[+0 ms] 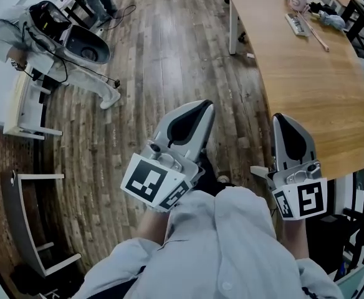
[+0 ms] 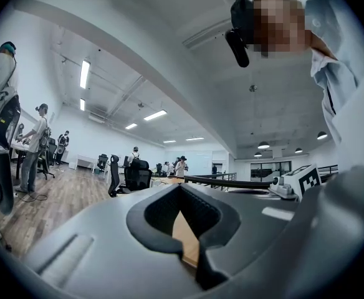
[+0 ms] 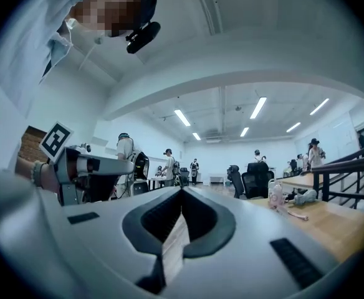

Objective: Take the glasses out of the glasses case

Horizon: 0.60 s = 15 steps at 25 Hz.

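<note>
Both tongs are held close in at the person's chest. The left gripper [image 1: 196,109] and the right gripper [image 1: 286,122] each have their 2 jaws pressed tip to tip, with nothing between them. No glasses case can be picked out for certain, so its long axis is unknown. The likeliest spot is the small clutter [image 1: 306,14] at the far end of the table [image 1: 306,98], well ahead and rightward (the right gripper sits nearer). The reach looks not yet begun.
</note>
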Motion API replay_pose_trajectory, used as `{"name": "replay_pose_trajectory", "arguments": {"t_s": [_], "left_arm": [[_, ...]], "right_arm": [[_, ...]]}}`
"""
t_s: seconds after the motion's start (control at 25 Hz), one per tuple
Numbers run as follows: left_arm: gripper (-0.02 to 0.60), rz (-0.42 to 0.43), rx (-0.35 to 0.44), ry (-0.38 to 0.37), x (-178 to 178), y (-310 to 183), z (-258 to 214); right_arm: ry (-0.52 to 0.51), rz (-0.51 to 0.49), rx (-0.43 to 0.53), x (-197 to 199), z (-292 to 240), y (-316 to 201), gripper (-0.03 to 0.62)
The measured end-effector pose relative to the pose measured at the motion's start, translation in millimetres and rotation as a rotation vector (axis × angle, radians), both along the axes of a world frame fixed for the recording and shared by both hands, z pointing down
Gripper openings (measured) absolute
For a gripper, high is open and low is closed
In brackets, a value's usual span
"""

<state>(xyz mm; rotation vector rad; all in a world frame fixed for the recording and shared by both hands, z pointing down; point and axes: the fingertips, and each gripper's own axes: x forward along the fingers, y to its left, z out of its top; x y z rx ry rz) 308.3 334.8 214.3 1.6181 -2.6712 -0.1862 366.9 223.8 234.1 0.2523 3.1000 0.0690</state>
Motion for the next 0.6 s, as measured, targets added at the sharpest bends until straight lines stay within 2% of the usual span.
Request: {"name": "replay_pose_trajectory", "arguments": {"t_s": [0.16, 0.6], "left_arm": [[0.003, -0.001, -0.001, 0.004, -14, -5, 1], [0.003, 0.020, -0.009, 0.016, -78, -16, 5]], "right_arm": [[0.010, 0.014, -0.013, -11, 1, -8, 0.002], [0.022, 0.063, 0.055, -69, 2, -17, 0.002]]}}
